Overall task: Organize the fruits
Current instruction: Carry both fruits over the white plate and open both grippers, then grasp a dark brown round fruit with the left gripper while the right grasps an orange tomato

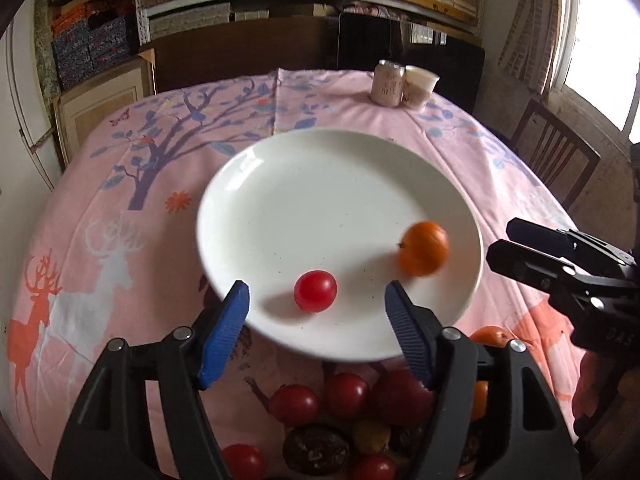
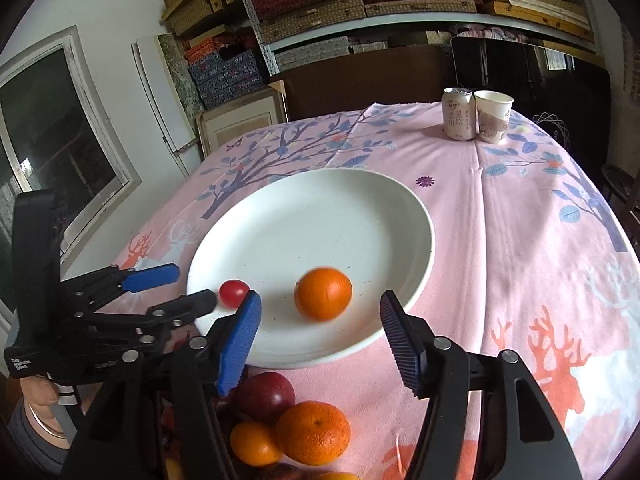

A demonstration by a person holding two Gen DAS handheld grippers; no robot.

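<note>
A white plate [image 1: 320, 184] lies on the pink tablecloth; it also shows in the right wrist view [image 2: 320, 208]. On it sit a red cherry tomato [image 1: 315, 291] [image 2: 233, 292] and an orange [image 1: 423, 248] [image 2: 323, 293], which is motion-blurred. My left gripper [image 1: 316, 312] is open and empty, its jaws either side of the tomato, just short of it. My right gripper [image 2: 320, 320] is open and empty, just in front of the orange. A pile of tomatoes [image 1: 346, 394], oranges [image 2: 313, 432] and darker fruit lies near the front table edge, below both grippers.
A drink can [image 2: 459, 113] and a paper cup [image 2: 493, 116] stand at the far right of the table. A wooden chair [image 1: 556, 152] stands at the right edge. Shelves of boxes [image 2: 320, 8] fill the back wall.
</note>
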